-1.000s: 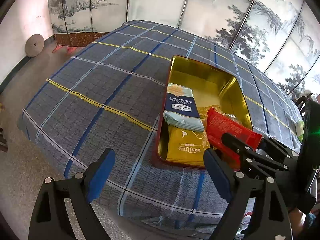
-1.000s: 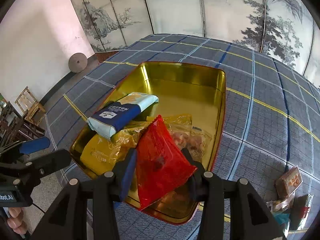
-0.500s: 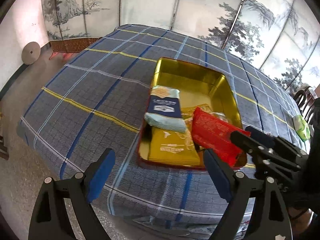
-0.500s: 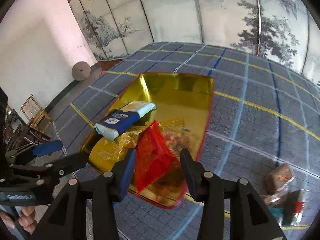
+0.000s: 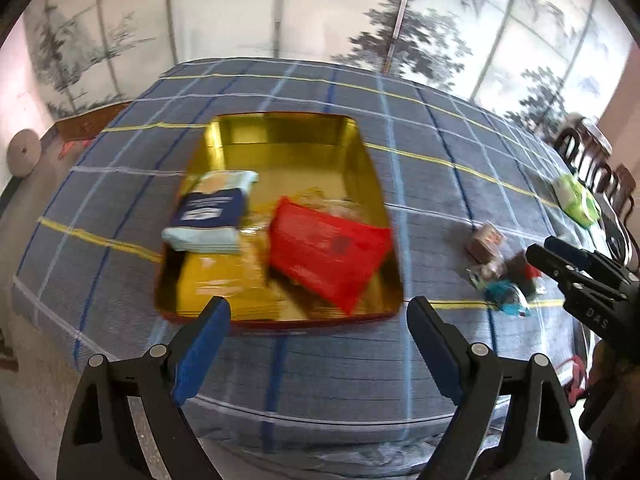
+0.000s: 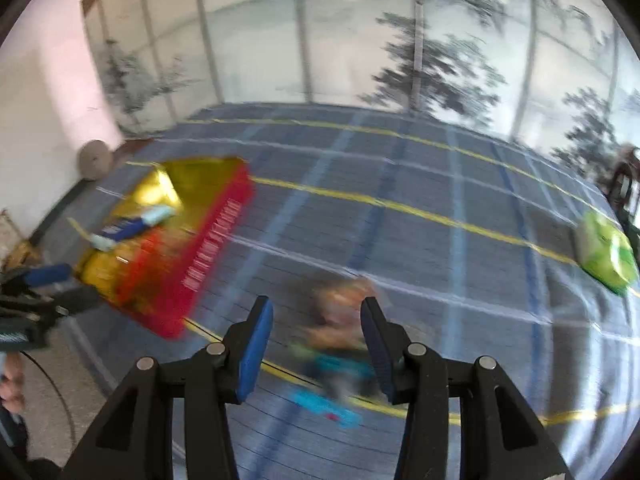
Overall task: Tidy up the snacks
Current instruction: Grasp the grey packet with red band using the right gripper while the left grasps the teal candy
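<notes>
A gold tin with red outer walls [image 5: 288,132] sits on the plaid tablecloth and also shows in the right wrist view [image 6: 216,216]. In it lie a red packet [image 5: 328,248], a blue and white packet [image 5: 212,212] and a yellow packet [image 5: 224,276]. My left gripper [image 5: 316,344] is open and empty, in front of the tin's near edge. My right gripper [image 6: 316,344] is open and empty, above a blurred heap of small loose snacks [image 6: 340,344], which also shows in the left wrist view [image 5: 500,272].
A green packet [image 6: 604,252] lies far right on the table, also in the left wrist view [image 5: 576,200]. Dark wooden chairs [image 5: 592,160] stand beyond the table's right edge. A painted folding screen [image 5: 320,12] stands behind the table.
My right gripper let go of the red packet, which now lies in the tin, and swung right to the loose snacks. My left gripper turned right.
</notes>
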### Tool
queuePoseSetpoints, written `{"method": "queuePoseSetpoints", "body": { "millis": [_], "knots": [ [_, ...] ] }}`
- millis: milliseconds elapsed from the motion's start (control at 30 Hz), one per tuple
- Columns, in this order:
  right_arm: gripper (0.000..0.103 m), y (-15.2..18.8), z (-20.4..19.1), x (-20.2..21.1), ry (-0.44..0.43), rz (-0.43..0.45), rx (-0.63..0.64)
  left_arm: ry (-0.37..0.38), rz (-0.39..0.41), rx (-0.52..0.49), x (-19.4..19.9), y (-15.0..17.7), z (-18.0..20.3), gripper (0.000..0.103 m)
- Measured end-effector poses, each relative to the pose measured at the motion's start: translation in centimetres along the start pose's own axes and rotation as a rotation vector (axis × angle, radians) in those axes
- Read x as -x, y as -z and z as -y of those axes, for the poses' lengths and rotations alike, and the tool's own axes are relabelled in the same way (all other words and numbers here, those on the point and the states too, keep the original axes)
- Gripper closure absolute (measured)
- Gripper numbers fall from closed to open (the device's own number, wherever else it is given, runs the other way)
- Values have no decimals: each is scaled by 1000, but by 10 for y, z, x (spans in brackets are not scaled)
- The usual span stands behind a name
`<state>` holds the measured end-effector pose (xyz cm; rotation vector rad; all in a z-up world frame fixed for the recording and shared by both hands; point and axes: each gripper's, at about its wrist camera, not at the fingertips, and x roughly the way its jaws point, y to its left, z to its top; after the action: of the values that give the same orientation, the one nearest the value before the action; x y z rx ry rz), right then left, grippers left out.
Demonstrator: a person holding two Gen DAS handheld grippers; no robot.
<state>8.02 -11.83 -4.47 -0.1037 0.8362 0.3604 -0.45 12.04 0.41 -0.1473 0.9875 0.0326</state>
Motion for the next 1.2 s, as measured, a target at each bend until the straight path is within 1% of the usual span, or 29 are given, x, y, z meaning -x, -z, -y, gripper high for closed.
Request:
{"method": "queuePoseSetpoints", "body": {
  "millis": [133,233,367,500,567,600,633,700,767,933,1100,1200],
  "knots": [
    [56,20,28,-7,56,-53,-32,24,-21,-47,-7,2,23,15],
    [56,32,40,-15,74,-85,-46,28,-38,-87,-13,6,39,15],
    [56,41,50,-25,65,-103,-74,32,-51,-142,-20,10,62,15],
    [57,43,50,-34,57,-99,-80,34,-55,-203,-29,14,84,16],
    [64,43,51,-38,49,-92,-74,49,-55,-218,-32,14,92,16],
    [71,43,51,-39,49,-88,-67,44,-48,-229,-33,14,97,16],
    [74,42,51,-41,49,-88,-58,45,-44,-241,-35,14,101,16],
    [74,42,52,-42,40,-89,-54,52,-46,-252,-36,14,108,16],
    [76,42,52,-41,40,-77,-41,63,-53,-236,-38,13,113,18],
    [76,39,67,-41,84,-36,-22,81,-72,-252,-44,14,126,22],
    [76,30,106,-48,125,-2,-57,87,-92,-270,-49,15,139,22],
    [76,27,127,-54,145,1,-71,108,-101,-272,-51,15,146,23]
  ]
}}
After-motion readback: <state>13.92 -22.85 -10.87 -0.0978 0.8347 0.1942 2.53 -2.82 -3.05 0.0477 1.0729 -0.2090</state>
